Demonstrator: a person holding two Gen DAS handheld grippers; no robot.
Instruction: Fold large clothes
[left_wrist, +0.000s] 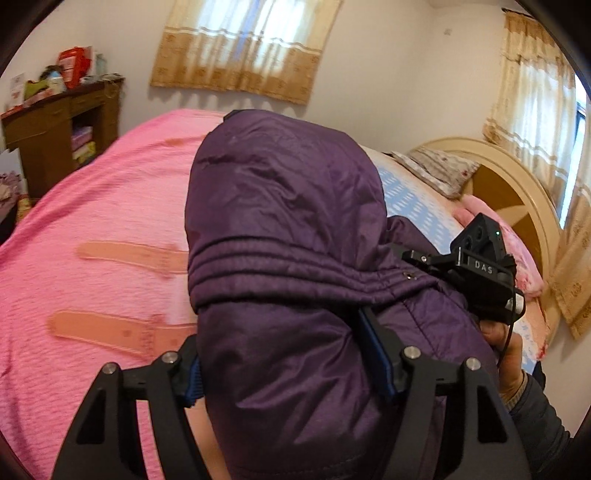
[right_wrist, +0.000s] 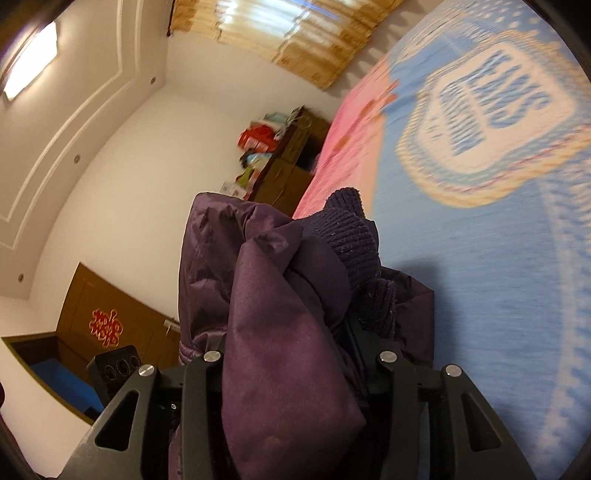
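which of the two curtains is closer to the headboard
The curtain at the right edge of the left wrist view, hanging right beside the headboard. The other curtain hangs on the far wall, near the wooden desk.

The jacket (left_wrist: 288, 229) hangs between both claws above the bed (left_wrist: 96, 229), cabinet (left_wrist: 55, 136) beyond.

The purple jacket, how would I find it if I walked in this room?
Look for the big bed with the pink blanket, under the curtained window. The purple jacket is the puffy, shiny thing bunched up above it, clamped in the fingers of both grippers. It is the only dark purple thing there, with a stitched hood and a ribbed knit cuff.
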